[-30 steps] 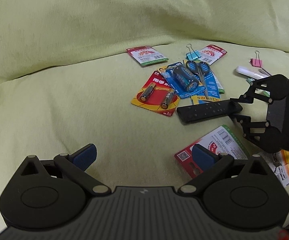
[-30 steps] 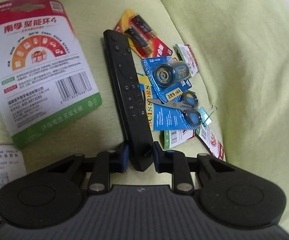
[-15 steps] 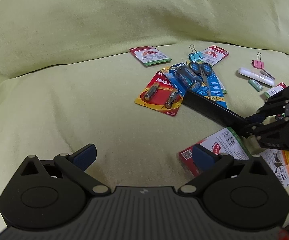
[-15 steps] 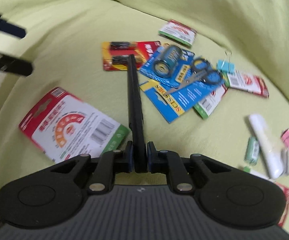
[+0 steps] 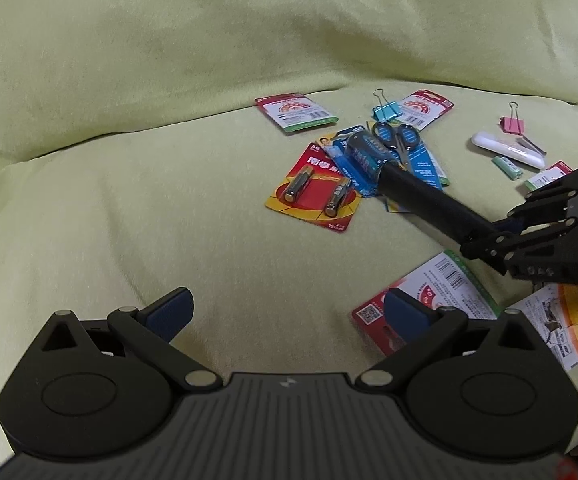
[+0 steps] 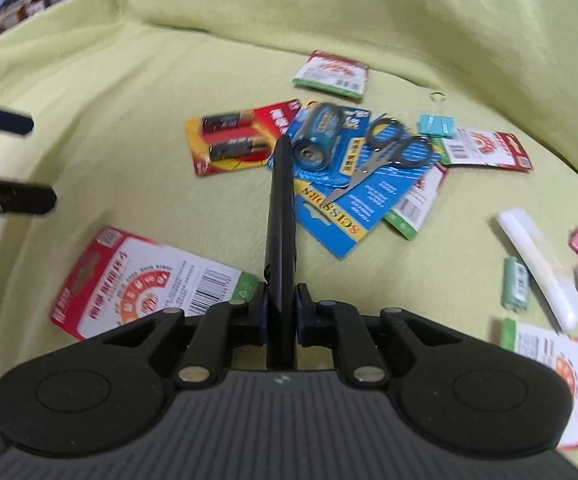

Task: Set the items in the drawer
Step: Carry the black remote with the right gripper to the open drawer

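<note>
A yellow-green cloth (image 5: 169,208) covers a cushioned seat and its backrest, and all the clutter lies on it. Lowest in the left wrist view we see our left claw (image 5: 287,314) hanging over bare cloth, its blue pads far apart and holding nothing. Past it, toward the middle, lies a red card (image 5: 314,188) with two batteries under blister. Just right of that sits a blue card with one fat battery (image 5: 365,154), and the scissors (image 5: 397,138) rest on their own blue card touching it. Behind them we find a red and green pack (image 5: 295,111), a blue clip (image 5: 386,109) and a second red pack (image 5: 425,108). The remote (image 5: 429,200) is off the cloth, sticking out over the blue cards, its near end pinched tight between the pads of our right claw (image 6: 280,312). In the right wrist view the remote (image 6: 281,240) runs straight away from us, edge on. Below it a large red pack (image 6: 141,284) lies flat on the cloth. Farther right we see a white tube (image 5: 505,151), a small green cell (image 5: 507,166) just beside it, and a pink clip (image 5: 512,125) behind. No drawer shows in either view
</note>
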`<state>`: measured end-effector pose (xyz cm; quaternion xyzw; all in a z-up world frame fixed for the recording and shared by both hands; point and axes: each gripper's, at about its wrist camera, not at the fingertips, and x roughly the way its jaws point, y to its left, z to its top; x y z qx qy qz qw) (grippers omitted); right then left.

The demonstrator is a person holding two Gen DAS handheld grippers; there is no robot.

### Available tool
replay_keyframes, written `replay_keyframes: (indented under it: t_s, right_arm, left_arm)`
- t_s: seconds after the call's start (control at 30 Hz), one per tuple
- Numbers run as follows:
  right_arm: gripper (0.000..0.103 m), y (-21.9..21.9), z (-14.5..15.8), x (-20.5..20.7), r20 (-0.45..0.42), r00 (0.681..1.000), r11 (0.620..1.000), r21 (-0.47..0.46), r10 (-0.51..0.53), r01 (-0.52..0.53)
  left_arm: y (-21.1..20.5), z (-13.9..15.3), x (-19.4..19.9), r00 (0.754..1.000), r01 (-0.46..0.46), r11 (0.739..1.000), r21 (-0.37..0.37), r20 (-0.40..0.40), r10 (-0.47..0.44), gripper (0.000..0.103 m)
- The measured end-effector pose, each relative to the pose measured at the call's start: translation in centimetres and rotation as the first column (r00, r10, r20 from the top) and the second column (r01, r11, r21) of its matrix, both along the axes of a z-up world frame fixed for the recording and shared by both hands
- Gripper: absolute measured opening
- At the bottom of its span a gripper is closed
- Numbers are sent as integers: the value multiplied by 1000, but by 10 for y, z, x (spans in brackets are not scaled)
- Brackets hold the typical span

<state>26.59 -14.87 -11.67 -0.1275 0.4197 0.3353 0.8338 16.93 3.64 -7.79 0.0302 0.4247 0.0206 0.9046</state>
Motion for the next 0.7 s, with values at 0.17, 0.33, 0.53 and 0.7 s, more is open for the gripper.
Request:
replay_keyframes:
  t_s: [0.17, 0.33, 0.53, 0.7]
  right_arm:
    - [11, -22, 18, -14, -57, 995, 989, 114, -85, 91]
    - [11, -50, 32, -43, -156, 974, 946, 256, -164, 200]
    - [11, -85, 48, -98, -270, 931, 855, 392, -247, 340]
    - [11, -107, 62, -147, -294, 901, 793, 438, -319, 424]
  left_arm:
    - [-8, 10, -7, 1000, 28, 1000, -15, 9, -27, 102]
    - [-21, 25, -22, 996, 82, 996, -27, 32, -81, 102]
    - [-48, 41, -42, 982, 184, 982, -45, 46, -182, 102]
    - [-70, 52, -64, 966, 257, 964, -65, 43, -255, 102]
